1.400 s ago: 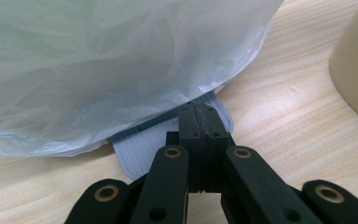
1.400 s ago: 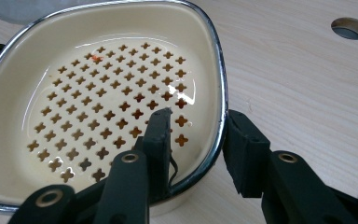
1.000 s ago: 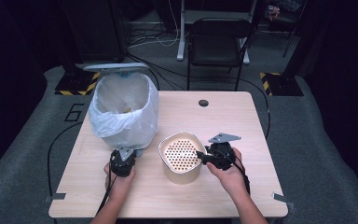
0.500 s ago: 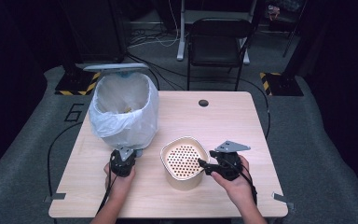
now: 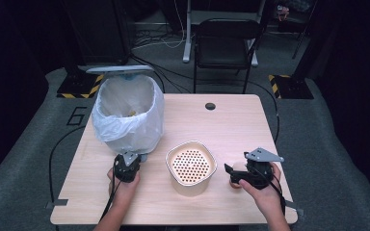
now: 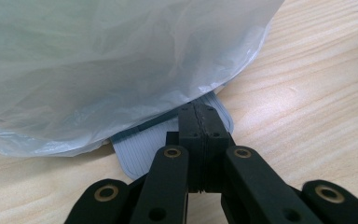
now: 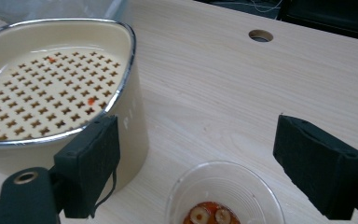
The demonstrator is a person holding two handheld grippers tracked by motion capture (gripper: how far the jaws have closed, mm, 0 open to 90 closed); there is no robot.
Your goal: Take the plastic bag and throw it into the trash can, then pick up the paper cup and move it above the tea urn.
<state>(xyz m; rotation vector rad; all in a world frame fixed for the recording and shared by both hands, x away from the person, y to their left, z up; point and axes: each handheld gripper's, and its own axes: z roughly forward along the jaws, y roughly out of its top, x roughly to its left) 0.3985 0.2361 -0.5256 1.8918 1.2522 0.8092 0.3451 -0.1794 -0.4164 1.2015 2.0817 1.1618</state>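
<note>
A cream container (image 5: 191,166) with a perforated insert stands at the middle front of the table; the right gripper view has it (image 7: 51,93) at the left. To its right my right gripper (image 5: 231,174) stands open, and its jaws have just been opening. A clear plastic cup (image 7: 223,196) with red sauce and a few slices stands low between the pads (image 7: 91,163), which do not touch it. My left gripper (image 5: 126,166) is shut at the foot of the bag-lined bin (image 5: 127,113). Its tips (image 6: 199,116) lie over a grey ribbed plate (image 6: 135,149) under the bag (image 6: 121,60).
The wooden table (image 5: 231,120) has a round cable hole (image 5: 210,106) at the back. A black chair (image 5: 226,43) stands behind the table. Cables trail over the floor at the left.
My right gripper has moved right and toward the near edge, away from the container's rim, and its jaws have spread apart. The left gripper has kept still.
</note>
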